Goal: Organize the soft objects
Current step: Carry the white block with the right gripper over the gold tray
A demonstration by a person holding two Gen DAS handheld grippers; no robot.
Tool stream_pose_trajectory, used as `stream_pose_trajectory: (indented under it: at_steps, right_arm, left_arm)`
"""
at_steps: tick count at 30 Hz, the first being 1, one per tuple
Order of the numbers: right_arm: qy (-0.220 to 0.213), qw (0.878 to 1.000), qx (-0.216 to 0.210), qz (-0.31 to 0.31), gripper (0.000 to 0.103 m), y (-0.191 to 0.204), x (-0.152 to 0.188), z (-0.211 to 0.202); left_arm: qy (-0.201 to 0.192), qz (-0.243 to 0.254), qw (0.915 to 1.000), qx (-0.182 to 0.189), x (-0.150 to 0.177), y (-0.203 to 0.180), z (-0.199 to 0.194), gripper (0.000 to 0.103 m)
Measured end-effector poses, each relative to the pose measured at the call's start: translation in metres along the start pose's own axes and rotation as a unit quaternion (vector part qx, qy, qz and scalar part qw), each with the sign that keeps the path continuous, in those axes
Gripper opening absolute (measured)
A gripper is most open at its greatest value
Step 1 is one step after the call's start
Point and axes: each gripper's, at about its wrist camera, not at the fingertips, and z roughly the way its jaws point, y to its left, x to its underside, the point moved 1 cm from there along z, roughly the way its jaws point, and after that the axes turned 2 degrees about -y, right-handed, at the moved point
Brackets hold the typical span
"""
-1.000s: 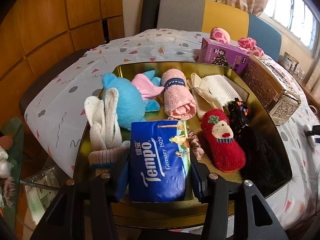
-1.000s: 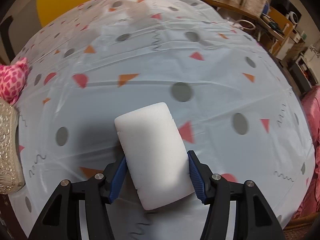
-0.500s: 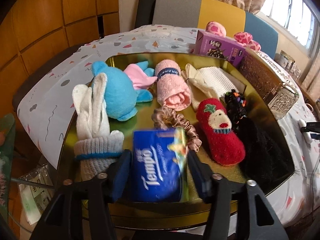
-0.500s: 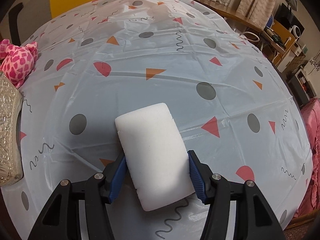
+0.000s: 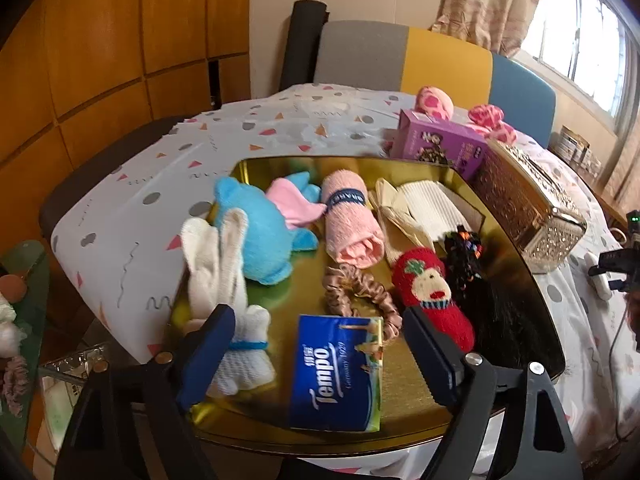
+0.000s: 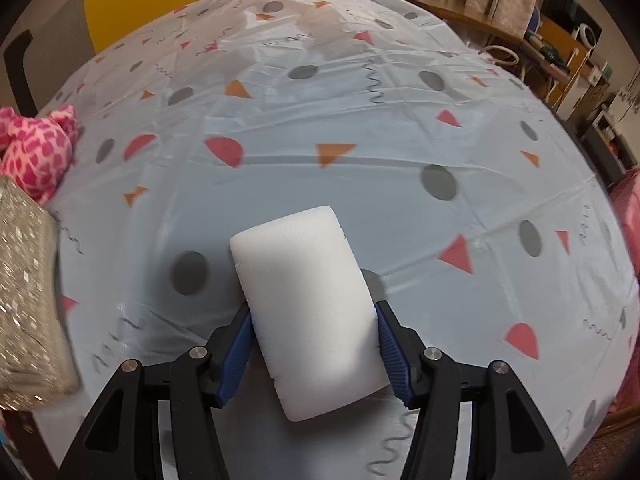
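**A:** Left claw (image 5: pixel 316 354) first. Your jaws have just been opening and now stand spread; the blue Tempo tissue packet (image 5: pixel 338 372) lies between them, clear of both pads, flat on the near end of the gold metal tray (image 5: pixel 524 276). I'd count that one as delivered.

**B:** And the right?

**A:** Your right claw (image 6: pixel 314 354) is pinching the white foam sponge block (image 6: pixel 308 308), blue pads pressed into its two long sides, above the pale counter cloth with dots and triangles (image 6: pixel 360 184). It's off to the side of the tray, not yet in it.

**B:** What's already in the tray?

**A:** Moving out from the packet: brown satin scrunchie (image 5: pixel 360 290), touching the packet's far edge; red knitted sock with a reindeer face (image 5: pixel 430 294); white knit gloves (image 5: pixel 218 264); blue plush toy (image 5: pixel 258 236); rolled pink towel with a navy band (image 5: pixel 352 226); cream waffle cloth (image 5: pixel 424 210); a dark fuzzy item I can't identify.

**B:** Left to do?

**A:** The sponge, I'd say. Possibly the pink spotted plush (image 6: pixel 34 152) too, lying on the cloth beyond the silver ornate box (image 5: pixel 528 204).
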Motion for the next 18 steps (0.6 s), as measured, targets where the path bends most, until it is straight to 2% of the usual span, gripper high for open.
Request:
stream_pose_trajectory:
  at_steps: [2,8,13,18]
  right_arm:
    - [-0.010,1.000,-0.010,0.001,0.059,0.012,-0.013,-0.008]
    - [-0.046,0.998,-0.052,-0.009,0.059,0.061,-0.062,-0.046]
    - [-0.083,0.991,-0.091,-0.061,0.059,0.136,-0.090,-0.087]
    - [-0.099,0.978,-0.138,-0.122,0.059,0.213,-0.090,-0.112]
  left_arm:
    - [-0.004,-0.004,1.0000,-0.003,-0.002,0.003,-0.003,0.092]
    - [-0.012,-0.025,0.9996,-0.008,-0.008,0.017,-0.012,0.092]
    - [-0.014,-0.028,0.9995,-0.008,-0.010,0.021,-0.016,0.093]
    - [-0.017,-0.036,0.9992,-0.006,-0.013,0.027,-0.019,0.093]
